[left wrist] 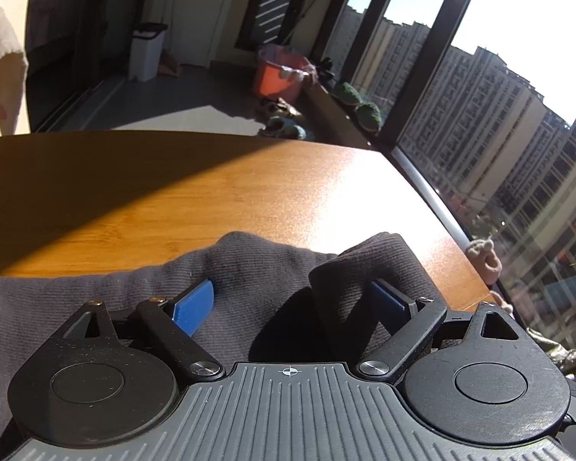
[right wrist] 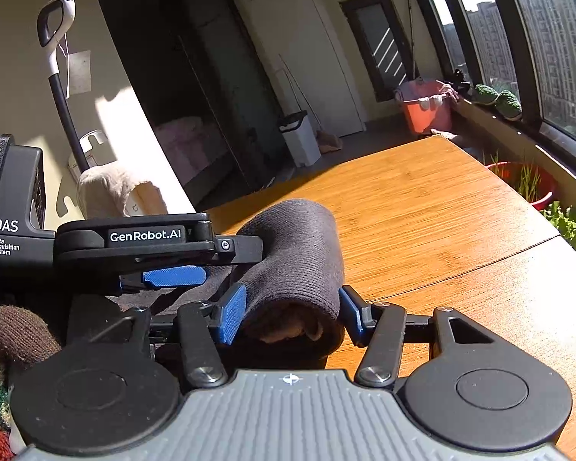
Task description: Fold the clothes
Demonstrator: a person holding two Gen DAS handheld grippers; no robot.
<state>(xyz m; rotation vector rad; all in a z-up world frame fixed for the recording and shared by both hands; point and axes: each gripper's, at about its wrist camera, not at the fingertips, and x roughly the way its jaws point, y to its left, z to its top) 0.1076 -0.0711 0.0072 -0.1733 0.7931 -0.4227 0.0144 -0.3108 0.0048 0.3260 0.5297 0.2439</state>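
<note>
Sunlit bamboo-topped wooden bench [right wrist: 422,207] beside tall windows carries a dark grey ribbed knit garment [right wrist: 299,253], rolled with its long axis running away from the right hand-held gripper [right wrist: 292,309], whose blue pads bracket the roll's near end, apparently pinching it. The left hand-held gripper [left wrist: 292,301] stands spread over the same cloth, one pad tucked under a raised fold; an orange plastic bucket [right wrist: 426,109] on the floor holds laundry.

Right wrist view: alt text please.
The right gripper straddles a rolled dark grey garment on a sunlit wooden table. The left gripper reaches in from the left beside the roll.
</note>
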